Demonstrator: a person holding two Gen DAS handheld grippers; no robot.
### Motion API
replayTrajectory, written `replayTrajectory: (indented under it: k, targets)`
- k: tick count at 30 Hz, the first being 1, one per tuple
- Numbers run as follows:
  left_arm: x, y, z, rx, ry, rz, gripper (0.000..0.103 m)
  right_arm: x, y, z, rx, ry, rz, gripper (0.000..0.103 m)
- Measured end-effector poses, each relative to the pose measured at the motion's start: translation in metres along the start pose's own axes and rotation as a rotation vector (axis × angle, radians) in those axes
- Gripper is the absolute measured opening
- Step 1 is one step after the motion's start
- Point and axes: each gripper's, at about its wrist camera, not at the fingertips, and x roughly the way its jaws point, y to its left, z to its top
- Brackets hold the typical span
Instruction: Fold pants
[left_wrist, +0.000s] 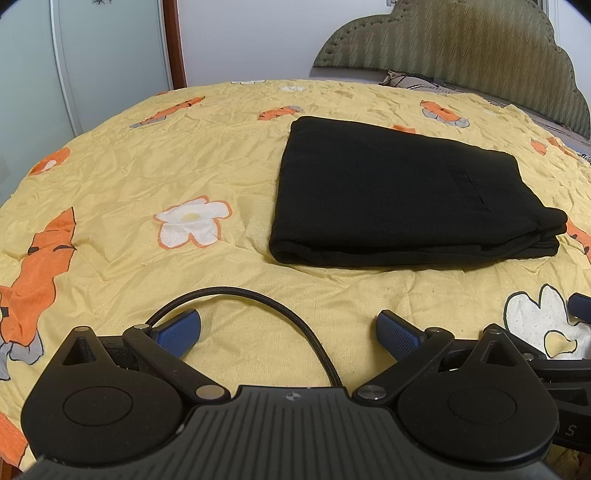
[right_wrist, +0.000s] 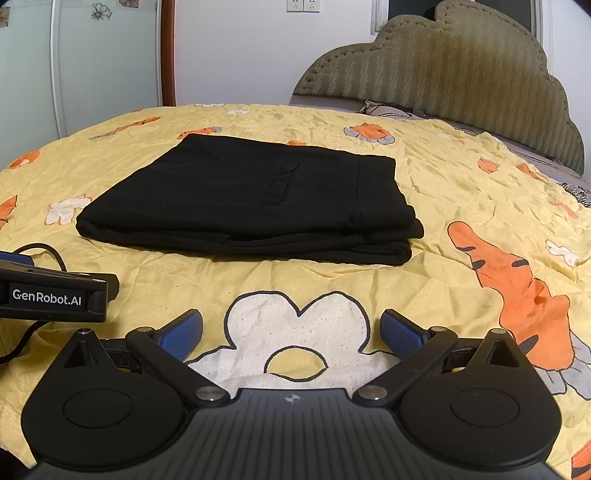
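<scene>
Logging black pants (left_wrist: 399, 195): folded compact on bed (left_wrist: 221, 155), apparently finished. My left gripper (left_wrist: 288, 332) and right gripper (right_wrist: 291, 332): fingers spread, empty. Next: only tidying, if anything.

Cloth on cloth, with matt plastic in your hands.
You saw matt black knit pants (left_wrist: 399, 195) on a crinkled yellow cotton-like bedspread (left_wrist: 229, 155); your left gripper (left_wrist: 288, 332) had matt black plastic, textured blue pads (left_wrist: 397, 334) and shiny metal pins.
</scene>
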Motion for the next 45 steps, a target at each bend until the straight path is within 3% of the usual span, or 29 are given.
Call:
replayTrajectory:
  k: [45]
  targets:
    - [-0.0001, -0.0009, -0.0038, -0.007, -0.018, -0.008, 0.103, 0.0006, -0.0028, -0.0038, 0.026, -0.014, 0.008, 0.103]
